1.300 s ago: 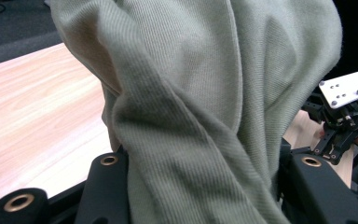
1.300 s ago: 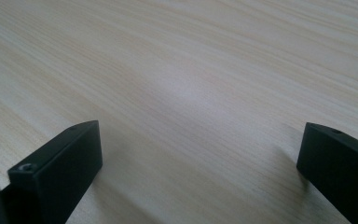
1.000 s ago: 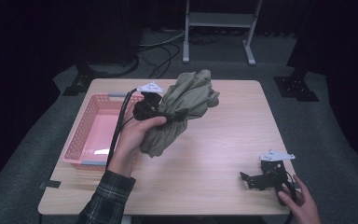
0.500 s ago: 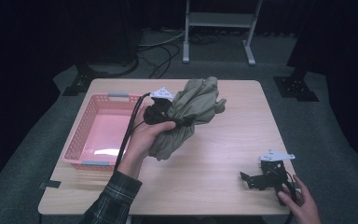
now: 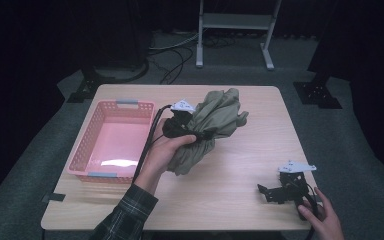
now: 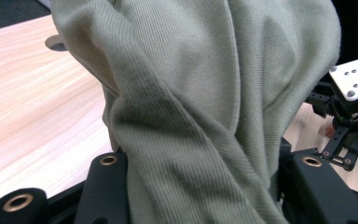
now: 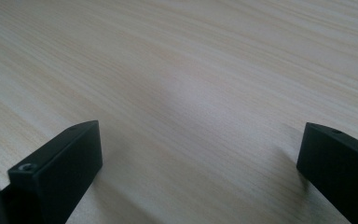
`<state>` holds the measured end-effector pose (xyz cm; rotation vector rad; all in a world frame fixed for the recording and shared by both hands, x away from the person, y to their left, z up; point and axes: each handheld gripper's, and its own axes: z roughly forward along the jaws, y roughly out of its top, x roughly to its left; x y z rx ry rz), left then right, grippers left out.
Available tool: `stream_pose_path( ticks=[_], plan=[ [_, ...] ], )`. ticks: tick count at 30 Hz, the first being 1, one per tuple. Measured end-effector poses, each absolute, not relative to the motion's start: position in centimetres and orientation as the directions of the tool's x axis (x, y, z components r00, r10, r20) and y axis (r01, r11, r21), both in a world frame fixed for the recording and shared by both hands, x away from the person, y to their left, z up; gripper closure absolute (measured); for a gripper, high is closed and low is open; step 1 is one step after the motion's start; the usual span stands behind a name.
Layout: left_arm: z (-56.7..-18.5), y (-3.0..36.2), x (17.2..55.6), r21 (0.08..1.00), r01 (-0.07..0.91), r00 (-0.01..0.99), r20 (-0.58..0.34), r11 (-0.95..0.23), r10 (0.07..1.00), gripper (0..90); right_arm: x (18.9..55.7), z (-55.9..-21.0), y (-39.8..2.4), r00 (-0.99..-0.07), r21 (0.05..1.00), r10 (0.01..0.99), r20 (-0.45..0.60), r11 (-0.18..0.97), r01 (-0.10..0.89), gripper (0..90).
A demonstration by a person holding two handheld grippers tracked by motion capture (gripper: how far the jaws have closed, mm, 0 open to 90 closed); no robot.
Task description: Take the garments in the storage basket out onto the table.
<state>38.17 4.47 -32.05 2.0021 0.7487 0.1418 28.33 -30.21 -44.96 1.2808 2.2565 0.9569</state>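
Two grippers in play. Left gripper (image 5: 192,131) clamped on an olive-green cloth (image 5: 215,125); the bunched fabric fills the gap between its fingers (image 6: 107,177) and drapes over and past them, its lower end on the table (image 5: 240,200). Pink basket (image 5: 87,150) just beside that hand, on the side away from the cloth. Right gripper (image 5: 275,192) rests on the table well apart, fingers (image 7: 60,168) spread wide, bare wood between.
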Motion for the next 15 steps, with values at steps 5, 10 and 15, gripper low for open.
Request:
stream_pose_path(
  ticks=[5, 10, 15],
  plan=[
    [-32.6, 3.9, 38.1, 0.813, 0.455, 0.804, -0.199, -0.363, 0.561, 50.3, 28.3, -45.0, -30.2, -0.516, 0.715, 0.856, 0.01, 0.355, 0.602, 0.0],
    [-33.1, 3.3, 38.1, 0.813, 0.456, 0.803, -0.2, -0.363, 0.562, 50.2, 28.3, -45.0, -30.2, -0.516, 0.715, 0.856, 0.01, 0.355, 0.602, 0.0],
    [-33.8, 2.9, 38.2, 0.81, 0.46, 0.799, -0.198, -0.365, 0.568, 50.3, 28.3, -45.0, -30.2, -0.516, 0.715, 0.856, 0.01, 0.355, 0.602, 0.0]
  ],
)
